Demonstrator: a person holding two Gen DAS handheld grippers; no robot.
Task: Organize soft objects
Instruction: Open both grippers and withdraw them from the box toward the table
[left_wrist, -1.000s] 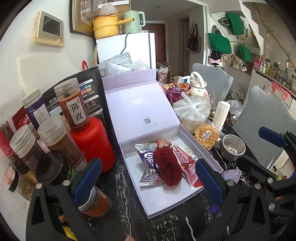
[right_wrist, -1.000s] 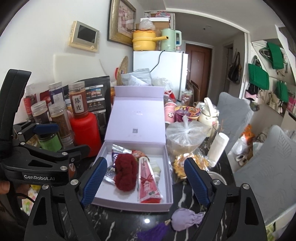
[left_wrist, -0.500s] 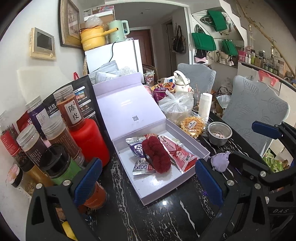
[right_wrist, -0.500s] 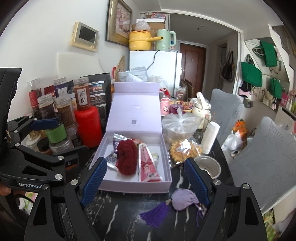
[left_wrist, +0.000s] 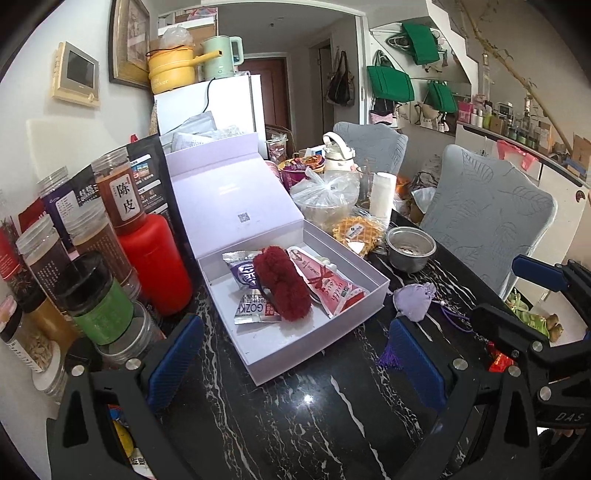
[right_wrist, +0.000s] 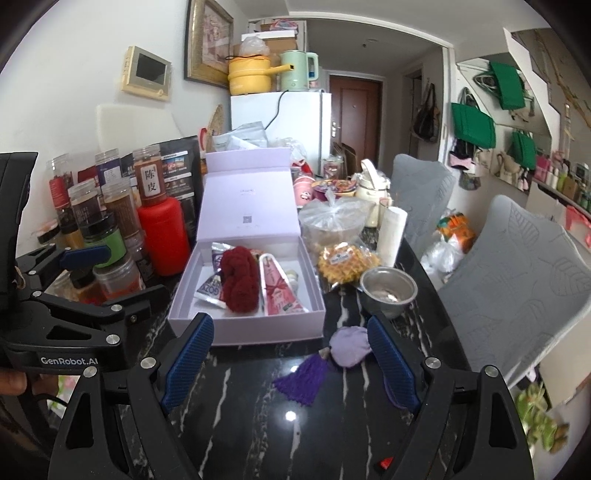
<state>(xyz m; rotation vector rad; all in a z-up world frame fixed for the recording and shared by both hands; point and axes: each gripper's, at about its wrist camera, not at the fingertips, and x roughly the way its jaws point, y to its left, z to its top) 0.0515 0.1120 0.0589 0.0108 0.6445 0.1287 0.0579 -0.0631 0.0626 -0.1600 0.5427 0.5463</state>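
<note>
An open lilac box (left_wrist: 369, 295) (right_wrist: 177, 306) sits on the black marble table. Inside lie a fluffy dark red scrunchie (left_wrist: 282, 284) (right_wrist: 239, 282), a pink snack packet (left_wrist: 328, 286) (right_wrist: 277, 288) and purple snack packets (left_wrist: 243, 275). A lilac sachet (left_wrist: 413, 301) (right_wrist: 349, 347) with a purple tassel (right_wrist: 301, 382) lies on the table right of the box. My left gripper (left_wrist: 295, 363) is open and empty, short of the box. My right gripper (right_wrist: 290, 363) is open and empty, with the sachet just inside its right finger.
Spice jars (left_wrist: 92, 295) and a red bottle (left_wrist: 155, 258) crowd the left side. A steel bowl (left_wrist: 410, 249), a waffle packet (left_wrist: 356, 230), a plastic bag (left_wrist: 325, 201) and a paper roll (left_wrist: 382, 195) stand right of the box. Grey chairs (left_wrist: 487, 218) line the right edge.
Both grippers have pulled back from the box, so more table shows. The lilac sachet and tassel have come fully into view. Nothing in the box has moved.
</note>
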